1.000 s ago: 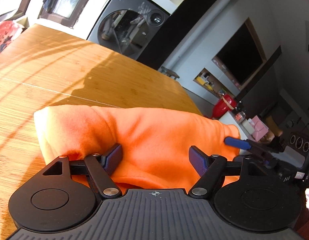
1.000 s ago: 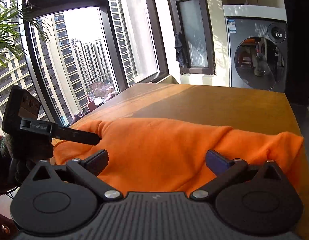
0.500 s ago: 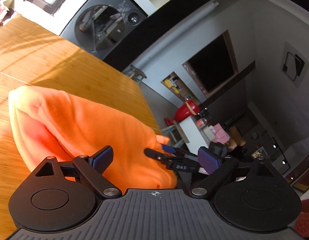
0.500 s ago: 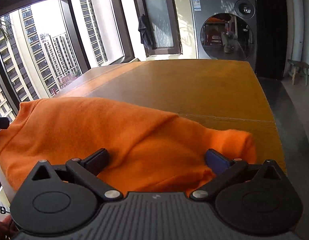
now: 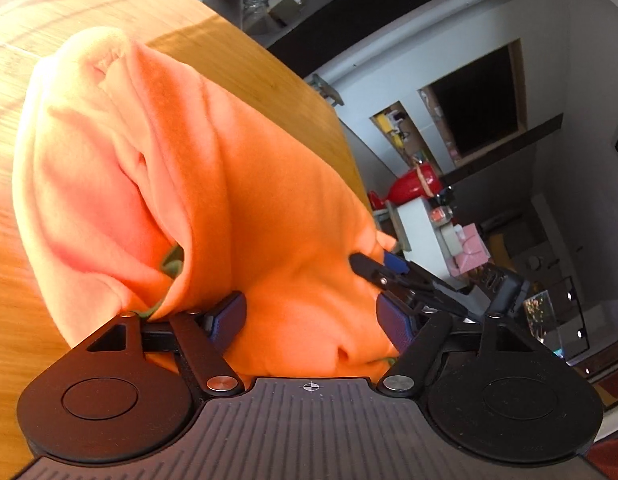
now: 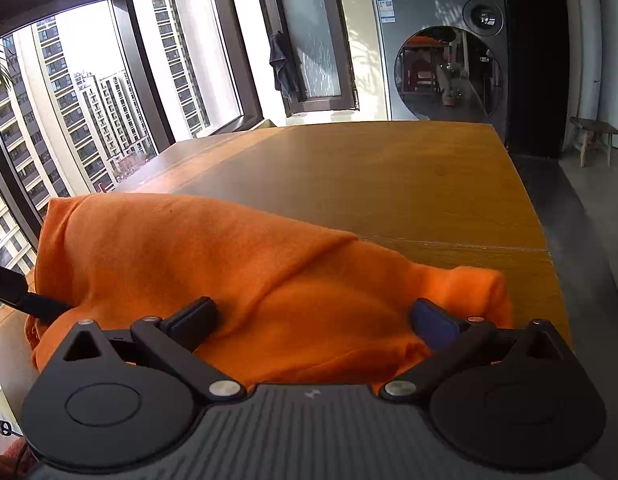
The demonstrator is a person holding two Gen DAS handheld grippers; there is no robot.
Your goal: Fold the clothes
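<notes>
- Orange garment [image 6: 229,272] bunched on wooden table [image 6: 389,184] near its front edge, draped over both grippers.
- Left gripper [image 5: 313,312] jaws spread wide, cloth between.
- Right gripper [image 6: 313,316] jaws also apart, fabric between, nothing clamped.

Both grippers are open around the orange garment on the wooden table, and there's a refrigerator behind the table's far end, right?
Not quite. The appliance behind the far end is a washing machine with a round glass door, as the right wrist view shows. The rest holds: the left gripper and right gripper both stand open around the orange garment on the wooden table.
</notes>
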